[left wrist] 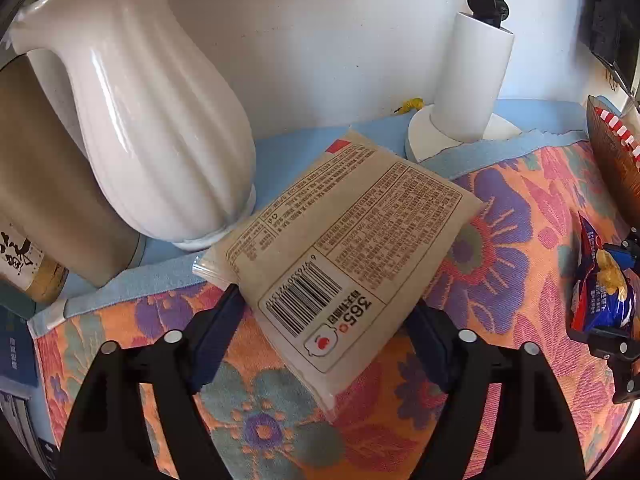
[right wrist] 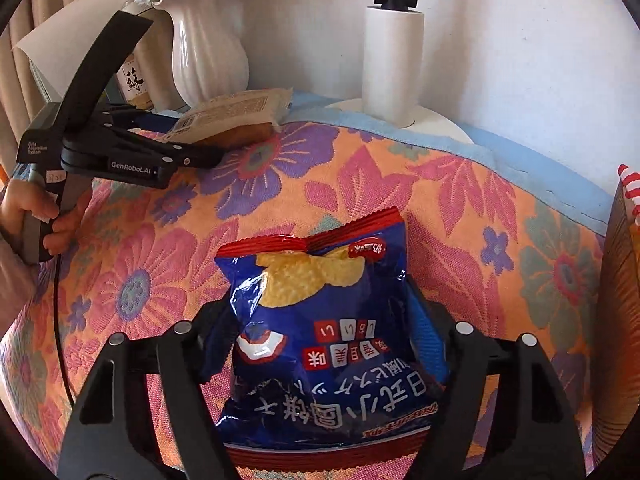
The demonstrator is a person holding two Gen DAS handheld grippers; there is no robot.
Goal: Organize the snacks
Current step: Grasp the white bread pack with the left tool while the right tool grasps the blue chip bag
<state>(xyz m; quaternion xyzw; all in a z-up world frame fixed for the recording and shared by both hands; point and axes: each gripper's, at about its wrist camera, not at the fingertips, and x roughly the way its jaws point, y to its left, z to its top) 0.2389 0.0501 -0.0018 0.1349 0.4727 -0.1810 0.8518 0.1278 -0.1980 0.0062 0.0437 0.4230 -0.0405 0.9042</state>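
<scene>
Pinching the beige packet [left wrist: 344,240] between its pads, the left gripper [left wrist: 320,332] holds it mid-frame above the floral cloth [left wrist: 520,208], long axis running from the barcode end at lower centre up toward the vase [left wrist: 160,120] and lamp base [left wrist: 448,132]. Right gripper [right wrist: 320,344] clamps the blue chip bag [right wrist: 320,320] at lower centre, its red crimped top pointing away, up-frame. A basket [right wrist: 620,280] sits at right edge.
</scene>
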